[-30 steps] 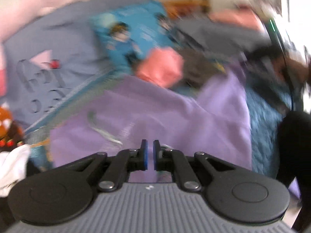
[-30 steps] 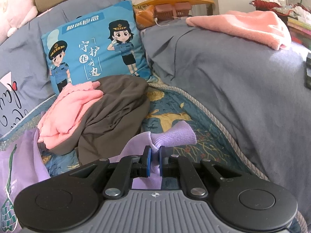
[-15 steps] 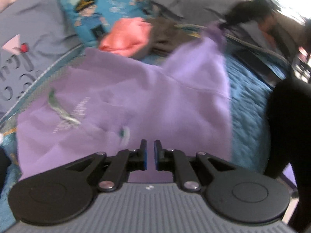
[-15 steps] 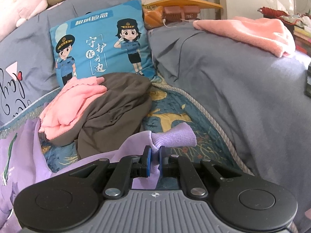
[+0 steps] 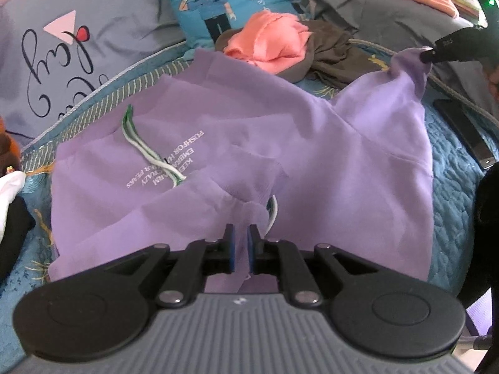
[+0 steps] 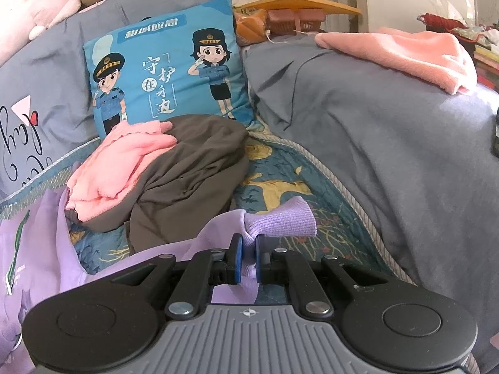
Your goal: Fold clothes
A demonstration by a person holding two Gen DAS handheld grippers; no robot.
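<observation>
Now purple sweatshirt [image 5: 327, 143] rumpled, printed, pinched by left gripper [image 5: 240, 251], right gripper [image 6: 247, 257]

A home bedroom is being shown.
A quilted bed cover [image 6: 280, 168] is being flanked by a cartoon cushion [image 6: 168, 62] behind it, a grey duvet [image 6: 374, 131] beside it, and loose clothes [image 6: 174, 174] on it.

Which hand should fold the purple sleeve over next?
Probably the right. The right gripper is shut on the sleeve cuff of the purple sweatshirt, held out to the side. The left gripper pinches fabric near the middle.
</observation>
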